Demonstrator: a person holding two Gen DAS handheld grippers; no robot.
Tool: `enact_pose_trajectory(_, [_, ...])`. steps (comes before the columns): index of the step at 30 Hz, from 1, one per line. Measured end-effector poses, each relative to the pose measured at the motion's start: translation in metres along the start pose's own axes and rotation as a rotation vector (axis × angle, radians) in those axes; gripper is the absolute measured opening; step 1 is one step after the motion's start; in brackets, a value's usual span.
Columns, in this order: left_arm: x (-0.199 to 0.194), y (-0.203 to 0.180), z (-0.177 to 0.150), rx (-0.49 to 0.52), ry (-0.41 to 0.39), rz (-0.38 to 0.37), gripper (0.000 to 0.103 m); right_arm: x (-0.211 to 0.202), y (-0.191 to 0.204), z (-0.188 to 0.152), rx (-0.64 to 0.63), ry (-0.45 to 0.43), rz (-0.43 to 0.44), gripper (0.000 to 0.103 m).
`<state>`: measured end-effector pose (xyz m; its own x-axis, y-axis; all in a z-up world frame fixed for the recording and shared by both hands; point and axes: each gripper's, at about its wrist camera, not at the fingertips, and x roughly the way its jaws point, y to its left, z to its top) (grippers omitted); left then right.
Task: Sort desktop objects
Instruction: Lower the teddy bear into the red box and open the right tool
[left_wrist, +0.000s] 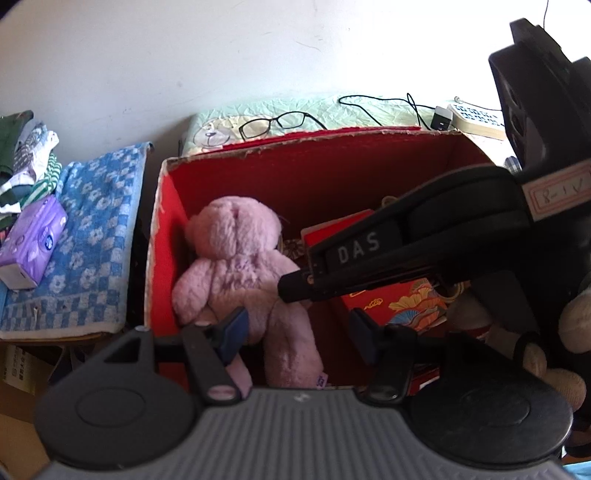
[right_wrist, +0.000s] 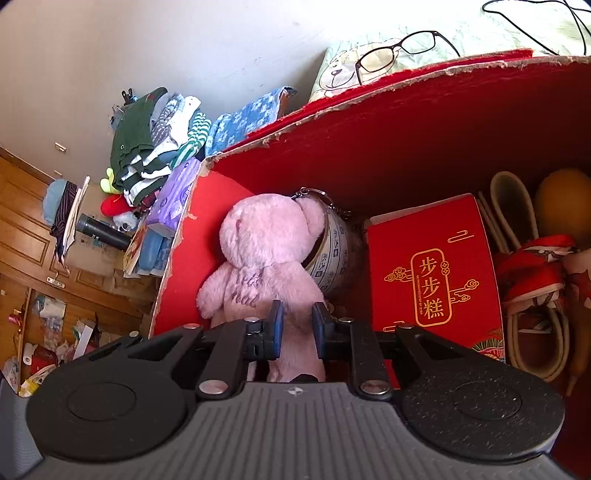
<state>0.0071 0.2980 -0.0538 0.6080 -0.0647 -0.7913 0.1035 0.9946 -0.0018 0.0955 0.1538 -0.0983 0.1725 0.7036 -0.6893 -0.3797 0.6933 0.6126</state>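
Observation:
A pink plush bear (left_wrist: 236, 266) lies face down inside the red cardboard box (left_wrist: 314, 162), against its left wall. My right gripper (right_wrist: 297, 326) is shut on the bear (right_wrist: 262, 258), its blue pads pinching the plush lower body. My left gripper (left_wrist: 299, 330) is open and hovers over the box, its left pad by the bear's leg. The right gripper's black body (left_wrist: 424, 243) crosses the left wrist view from the right.
In the box sit a red gift box (right_wrist: 432, 266), a printed tin (right_wrist: 332, 254) and red-and-white slippers (right_wrist: 535, 280). Glasses (left_wrist: 273, 123) lie on a pale green cloth behind. A blue towel (left_wrist: 85, 236), purple tissue pack (left_wrist: 31, 240) and folded clothes (right_wrist: 155, 147) lie left.

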Motion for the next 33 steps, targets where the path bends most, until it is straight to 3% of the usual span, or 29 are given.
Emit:
enact_pose_trajectory(5, [-0.003, -0.005, 0.004, 0.008, -0.016, 0.028, 0.073, -0.012, 0.000, -0.003, -0.026, -0.033, -0.024, 0.023])
enact_pose_trajectory(17, [0.003, -0.024, 0.016, -0.020, 0.059, 0.123, 0.077, -0.052, -0.007, -0.017, -0.093, -0.117, -0.185, 0.025])
enact_pose_trajectory(27, [-0.001, -0.055, 0.023, -0.021, 0.089, 0.155, 0.085, -0.100, -0.017, -0.033, -0.070, -0.225, -0.200, 0.025])
enact_pose_trajectory(33, [-0.003, -0.069, 0.027, -0.050, 0.112, 0.195, 0.085, -0.118, -0.022, -0.032, -0.083, -0.235, -0.188, 0.026])
